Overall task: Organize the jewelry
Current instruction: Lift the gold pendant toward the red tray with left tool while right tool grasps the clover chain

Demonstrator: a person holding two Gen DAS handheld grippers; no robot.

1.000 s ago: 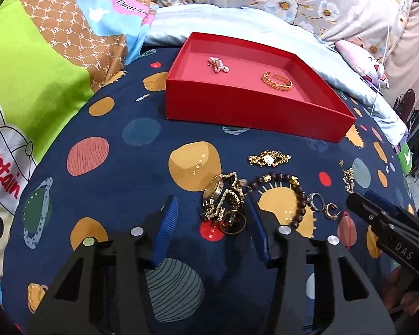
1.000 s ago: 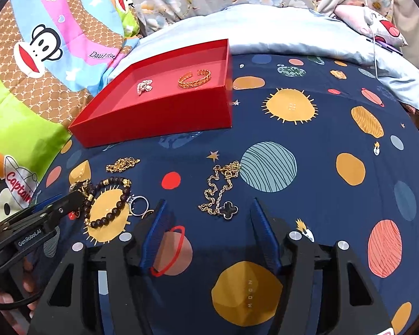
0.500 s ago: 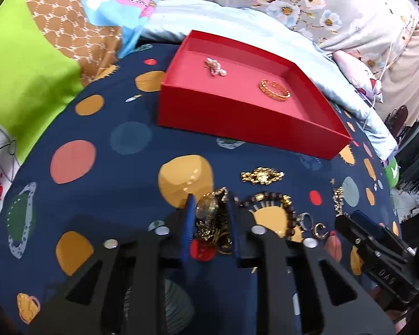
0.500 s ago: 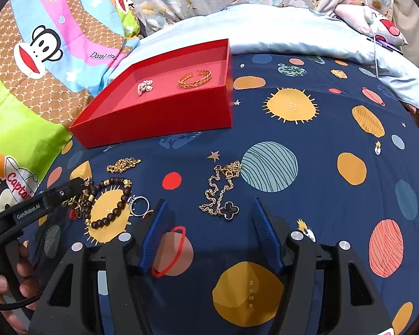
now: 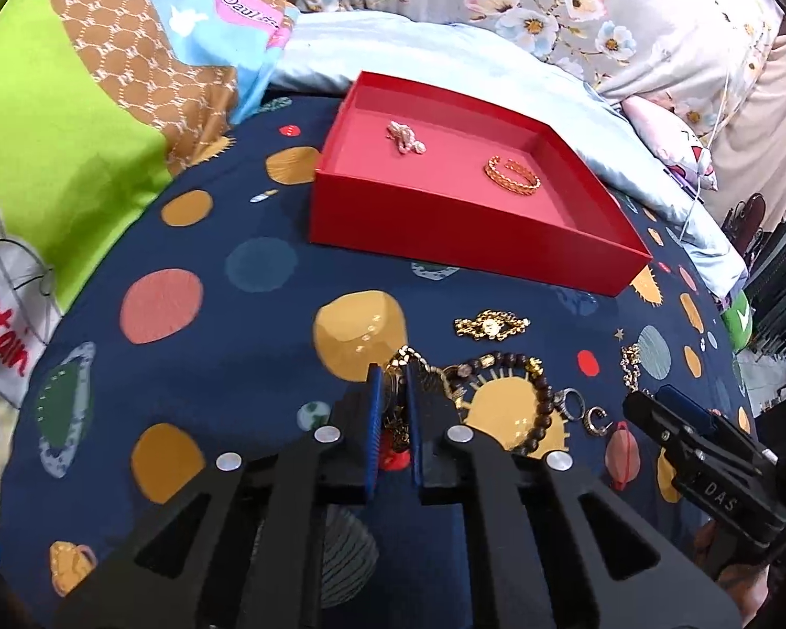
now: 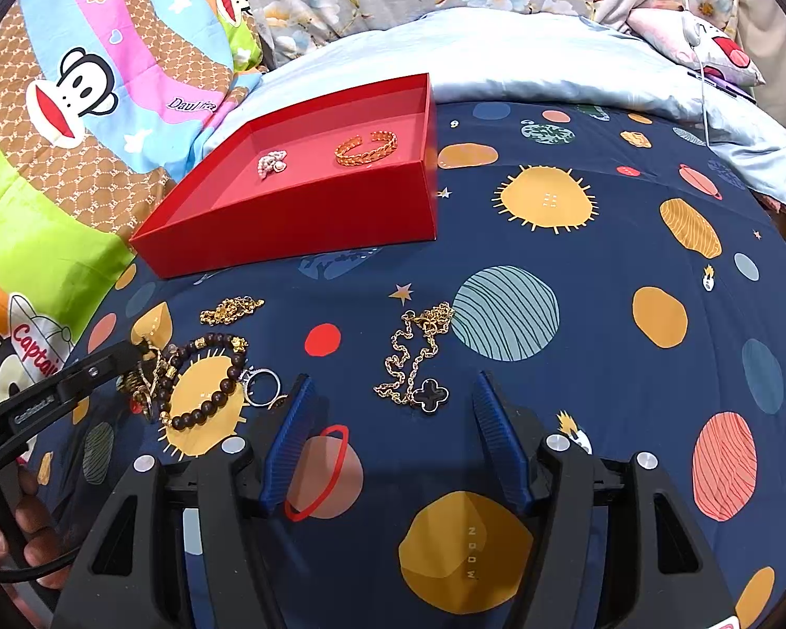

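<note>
**L gripper clamped on gold tangle**

Left hand-held gripper [image 5: 393, 393] was pinched nearly shut on a tangled gold chain-and-watch bundle [image 5: 401, 367], low on the navy planet-print bedspread [image 5: 209, 356], touching a dark wooden bead bracelet [image 5: 542, 401]. Right hand-held gripper [image 6: 393, 403] was wide open w/ nothing held, just behind a gold chain w/ black clover pendant [image 6: 416, 361]. Red cardboard tray [image 5: 445, 233] beyond held a gold woven cuff [image 5: 513, 178] & a small pearl-pink piece [image 5: 406, 137].

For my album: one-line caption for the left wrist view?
Left gripper pinching tangled gold chain jewelry before the red cardboard tray.
</note>
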